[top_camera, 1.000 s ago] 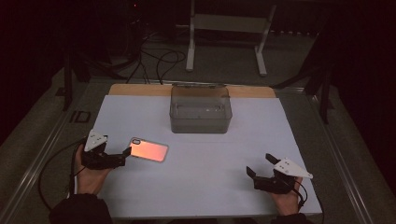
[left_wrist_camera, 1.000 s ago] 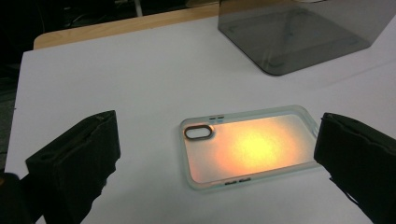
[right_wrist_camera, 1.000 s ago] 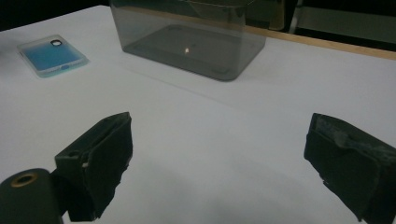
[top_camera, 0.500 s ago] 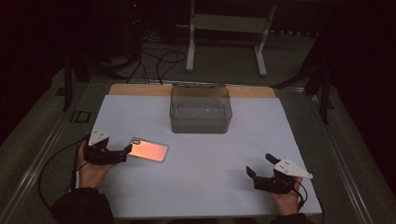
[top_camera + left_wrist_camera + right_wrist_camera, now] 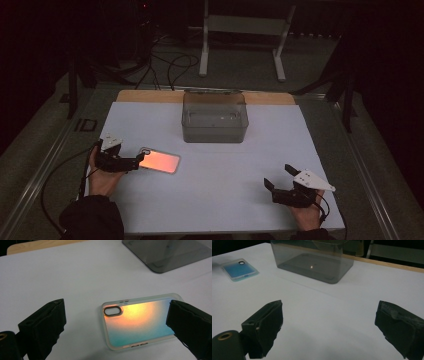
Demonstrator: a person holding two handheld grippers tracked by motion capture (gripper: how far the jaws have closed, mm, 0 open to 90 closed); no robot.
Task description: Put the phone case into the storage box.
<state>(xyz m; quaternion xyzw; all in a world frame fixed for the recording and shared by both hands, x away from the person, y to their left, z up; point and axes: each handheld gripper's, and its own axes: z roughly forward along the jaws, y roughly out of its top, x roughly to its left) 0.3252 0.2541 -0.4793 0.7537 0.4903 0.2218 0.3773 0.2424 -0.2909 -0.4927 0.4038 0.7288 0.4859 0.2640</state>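
Observation:
An iridescent orange-and-teal phone case (image 5: 160, 161) lies flat on the white table top, at the left. My left gripper (image 5: 133, 162) is at its left end, open. In the left gripper view the case (image 5: 140, 322) lies between and just ahead of the wide-apart jaws of the left gripper (image 5: 116, 308), camera hole toward me; the right jaw covers one corner. My right gripper (image 5: 279, 176) rests open near the front right, nothing between its fingers. In the right gripper view the right gripper (image 5: 329, 312) faces bare table, with the case (image 5: 239, 270) far off at the upper left.
A clear grey plastic box (image 5: 215, 117) stands at the back middle of the white sheet (image 5: 225, 170); it also shows as the box (image 5: 170, 255) and the box (image 5: 312, 261). A wooden strip (image 5: 145, 96) edges the far side. Cables and a metal stand lie on the floor beyond.
The left hand has shifted and turned slightly beside the case, staying open. The case and the right gripper have not moved.

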